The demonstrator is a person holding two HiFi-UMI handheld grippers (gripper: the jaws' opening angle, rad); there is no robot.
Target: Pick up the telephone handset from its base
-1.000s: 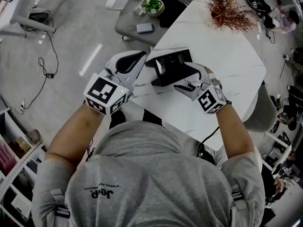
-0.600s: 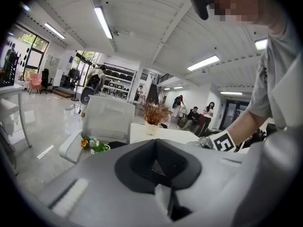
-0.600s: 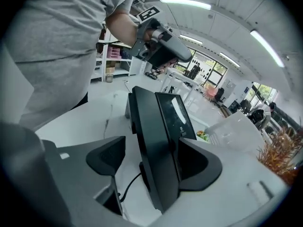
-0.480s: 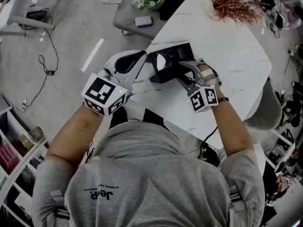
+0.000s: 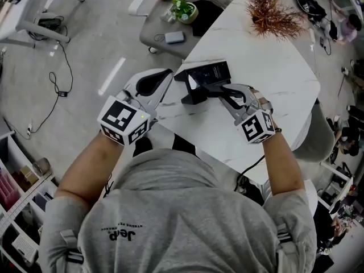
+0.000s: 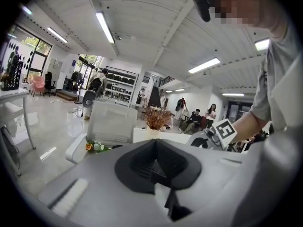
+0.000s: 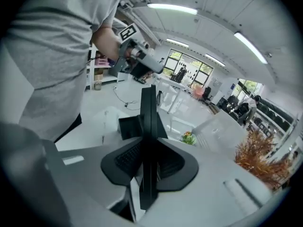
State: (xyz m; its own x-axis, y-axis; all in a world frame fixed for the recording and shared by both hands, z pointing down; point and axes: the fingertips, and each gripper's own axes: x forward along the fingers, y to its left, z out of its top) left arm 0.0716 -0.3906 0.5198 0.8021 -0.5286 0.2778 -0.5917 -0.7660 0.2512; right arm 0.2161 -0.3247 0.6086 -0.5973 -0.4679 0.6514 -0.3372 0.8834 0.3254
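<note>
The black telephone base (image 5: 209,71) lies on the white marble table (image 5: 273,67) near its left corner. The black handset (image 5: 196,95) runs from the base's near side into my right gripper (image 5: 223,91). In the right gripper view the handset (image 7: 148,112) stands edge-on between the pads, and the jaws of my right gripper (image 7: 147,161) are closing onto it, with the base (image 7: 127,126) behind. My left gripper (image 5: 168,75) hovers just left of the base, apart from it. Its pads meet with nothing between them in the left gripper view (image 6: 156,167).
A dried reddish plant (image 5: 273,13) stands at the table's far end. Beyond the table a grey chair (image 5: 165,21) carries a small flower pot (image 5: 183,7) and a grey device (image 5: 173,36). Cables (image 5: 57,78) trail on the floor at left.
The right gripper's jaws stood wide around the handset and have now come together on it. The left gripper has stayed about where it was.
</note>
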